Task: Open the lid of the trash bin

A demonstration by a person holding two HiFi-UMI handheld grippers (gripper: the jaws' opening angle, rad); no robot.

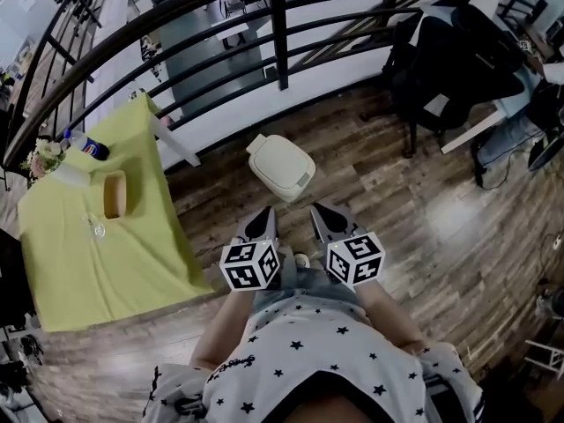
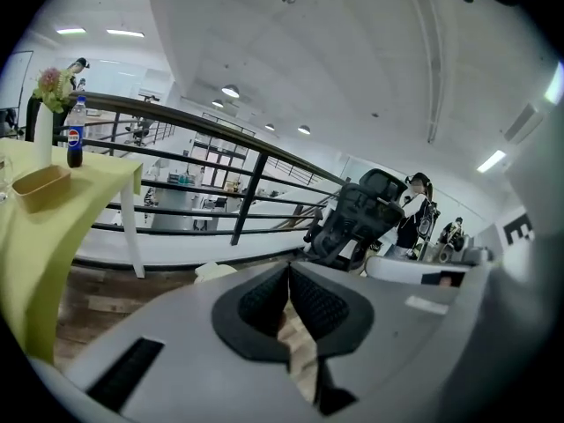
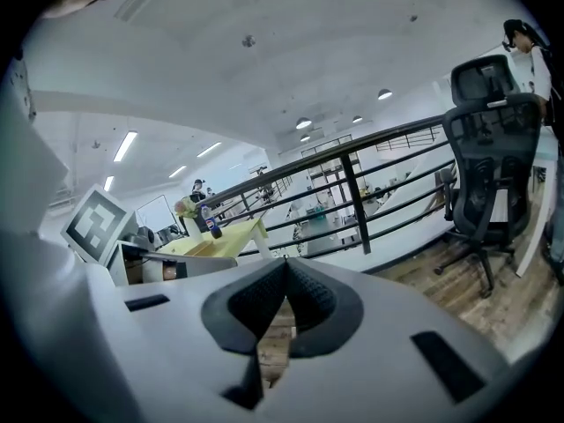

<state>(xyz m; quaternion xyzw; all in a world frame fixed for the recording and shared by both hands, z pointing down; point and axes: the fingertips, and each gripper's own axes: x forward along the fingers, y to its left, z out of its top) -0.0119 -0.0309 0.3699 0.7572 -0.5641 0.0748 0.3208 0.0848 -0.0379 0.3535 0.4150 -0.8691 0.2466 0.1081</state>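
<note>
The white trash bin (image 1: 280, 167) stands on the wood floor in front of the railing, its lid down. In the head view both grippers are held close to the person's body, pointing toward the bin and a short way from it. My left gripper (image 1: 263, 217) is shut with nothing in it, and my right gripper (image 1: 321, 213) is shut and empty too. In the left gripper view the black pads (image 2: 264, 302) meet at the tip, and a corner of the bin (image 2: 214, 271) peeks over the jaws. The right gripper view shows the pads (image 3: 308, 300) pressed together; the bin is hidden there.
A table under a yellow cloth (image 1: 97, 254) stands at the left with a wooden tray (image 1: 115, 194), a cola bottle (image 1: 89, 146) and a vase of flowers (image 1: 46, 157). A black railing (image 1: 278, 33) runs behind the bin. A black office chair (image 1: 449, 64) and a desk are at the right.
</note>
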